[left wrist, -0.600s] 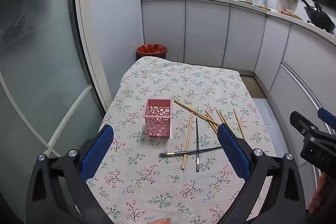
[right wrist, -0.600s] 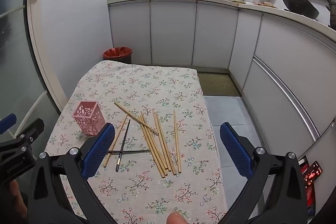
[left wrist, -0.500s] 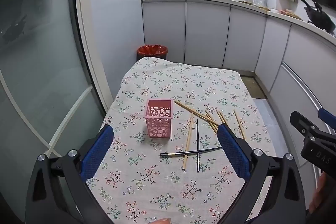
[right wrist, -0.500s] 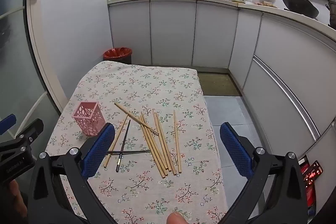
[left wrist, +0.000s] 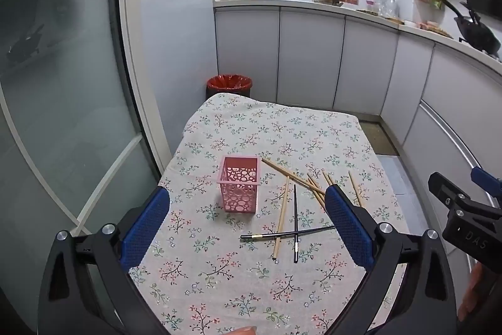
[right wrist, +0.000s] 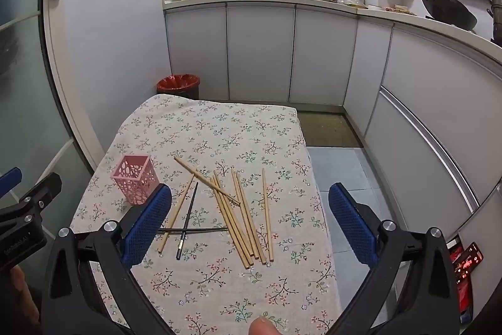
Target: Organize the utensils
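Note:
A pink perforated holder [left wrist: 240, 189] stands upright on the floral tablecloth [left wrist: 282, 134]; it also shows at the left in the right wrist view [right wrist: 135, 182]. Several wooden chopsticks [right wrist: 238, 217] lie scattered to its right, and two black chopsticks [left wrist: 295, 229] lie crossed nearer to me; they also show in the right wrist view [right wrist: 188, 220]. My left gripper [left wrist: 248, 228] is open and empty, above the near table part. My right gripper [right wrist: 249, 220] is open and empty, above the wooden chopsticks.
A red-lined bin [left wrist: 229, 83] stands beyond the table's far end. White cabinets [right wrist: 260, 52] with a cluttered counter run along the back and right. A glass door [left wrist: 47, 83] is at the left. The floor [right wrist: 339, 165] lies right of the table.
Both grippers stay open and nearly still; the views shift only slightly. Nothing on the table has moved.

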